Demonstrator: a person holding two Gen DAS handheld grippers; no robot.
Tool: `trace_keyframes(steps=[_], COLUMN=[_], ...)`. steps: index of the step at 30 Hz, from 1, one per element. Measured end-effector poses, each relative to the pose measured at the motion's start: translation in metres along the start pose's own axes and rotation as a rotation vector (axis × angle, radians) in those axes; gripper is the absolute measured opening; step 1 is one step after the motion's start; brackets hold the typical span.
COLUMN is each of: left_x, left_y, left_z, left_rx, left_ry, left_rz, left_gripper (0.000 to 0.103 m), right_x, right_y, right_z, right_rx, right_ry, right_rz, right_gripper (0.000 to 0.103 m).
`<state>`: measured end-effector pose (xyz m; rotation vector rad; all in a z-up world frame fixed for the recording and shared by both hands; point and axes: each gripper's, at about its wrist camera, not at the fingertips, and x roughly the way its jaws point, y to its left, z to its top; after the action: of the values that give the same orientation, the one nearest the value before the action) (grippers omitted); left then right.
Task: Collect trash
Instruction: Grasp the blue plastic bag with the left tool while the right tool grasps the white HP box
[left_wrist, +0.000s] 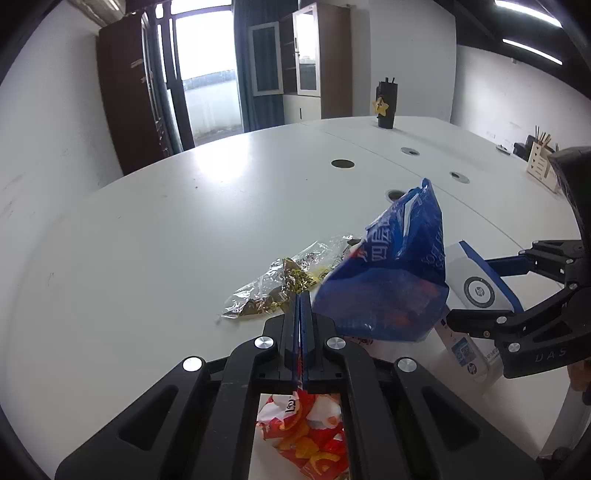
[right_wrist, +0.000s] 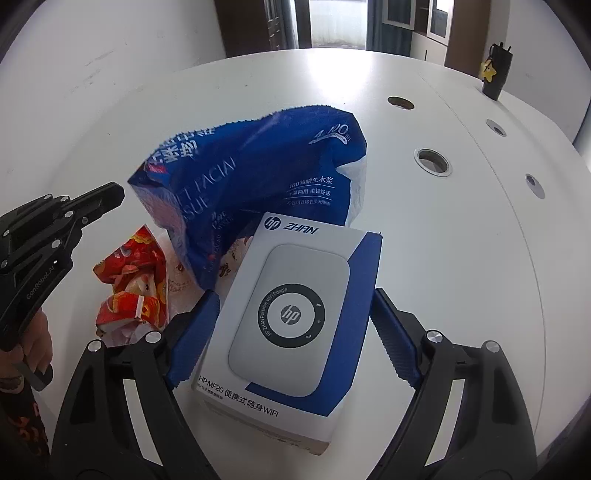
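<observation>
Gripper on my left (left_wrist: 300, 295) is pressed fully together, pinching nothing I can make out, with the red snack wrapper (left_wrist: 306, 432) lying on the table (left_wrist: 166, 221) under it. My right gripper (right_wrist: 291, 325) is spread wide around the white and blue HP box (right_wrist: 288, 321); whether its pads touch the sides I cannot tell. Just beyond stands the blue tissue bag (right_wrist: 251, 173), and past that the clear crinkled wrapper (left_wrist: 288, 277).
</observation>
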<state>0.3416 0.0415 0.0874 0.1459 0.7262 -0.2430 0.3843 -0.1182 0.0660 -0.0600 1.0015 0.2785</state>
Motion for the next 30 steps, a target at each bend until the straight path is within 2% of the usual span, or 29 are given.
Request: trace_keyframes(steps=[3, 8, 11, 13, 14, 15, 17, 21, 23, 25, 27, 29, 30], left_x=[-0.01, -0.021, -0.029, -0.029, -0.029, -0.027, -0.025, -0.012, -0.001, 0.008, 0.016, 0.021, 0.02], left_y=[-0.003, -0.016, -0.012, -0.019, -0.025, -0.033, -0.042, -0.051, -0.058, -0.066, -0.069, -0.068, -0.068], left_z=[-0.001, -0.004, -0.008, -0.014, -0.017, -0.021, -0.024, -0.017, -0.013, -0.011, -0.009, -0.009, -0.01], left_rx=[-0.034, 0.018, 0.018, 0.069, 0.112, 0.165, 0.236, 0.288, 0.335, 0.381, 0.392, 0.368, 0.36], left_ry=[-0.018, -0.035, -0.021, 0.017, 0.03, 0.041, 0.038, 0.052, 0.075, 0.084, 0.103, 0.121, 0.117], left_rz=[-0.019, 0.018, 0.002, -0.018, -0.015, -0.002, 0.039, 0.022, -0.003, -0.028, -0.041, -0.049, -0.068], left_gripper=[0.0, 0.003, 0.003, 0.017, 0.034, 0.046, 0.048, 0.059, 0.061, 0.057, 0.019, 0.007, 0.005], right_x=[-0.006, -0.013, -0.017, -0.018, -0.019, -0.019, -0.019, -0.02, -0.02, -0.02, -0.021, -0.022, -0.024], right_y=[-0.002, -0.005, -0.006, -0.007, -0.007, -0.007, -0.009, -0.011, -0.013, -0.016, -0.02, -0.023, -0.024], right_z=[-0.006, -0.015, -0.016, -0.016, -0.015, -0.015, -0.014, -0.014, -0.016, -0.016, -0.016, -0.016, -0.017], right_rx=[-0.002, -0.002, -0.006, -0.005, -0.008, -0.009, -0.007, -0.016, -0.018, -0.016, -0.01, -0.008, -0.006], right_ry=[-0.015, -0.026, -0.039, -0.042, -0.043, -0.045, -0.048, -0.043, -0.039, -0.036, -0.038, -0.041, -0.044], right_rz=[0.012, 0.026, 0.028, 0.035, 0.035, 0.033, 0.035, 0.031, 0.026, 0.029, 0.033, 0.04, 0.043], right_gripper=[0.078, 0.078, 0.078, 0.078, 0.078, 0.078, 0.078, 0.078, 0.078, 0.078, 0.078, 0.078, 0.078])
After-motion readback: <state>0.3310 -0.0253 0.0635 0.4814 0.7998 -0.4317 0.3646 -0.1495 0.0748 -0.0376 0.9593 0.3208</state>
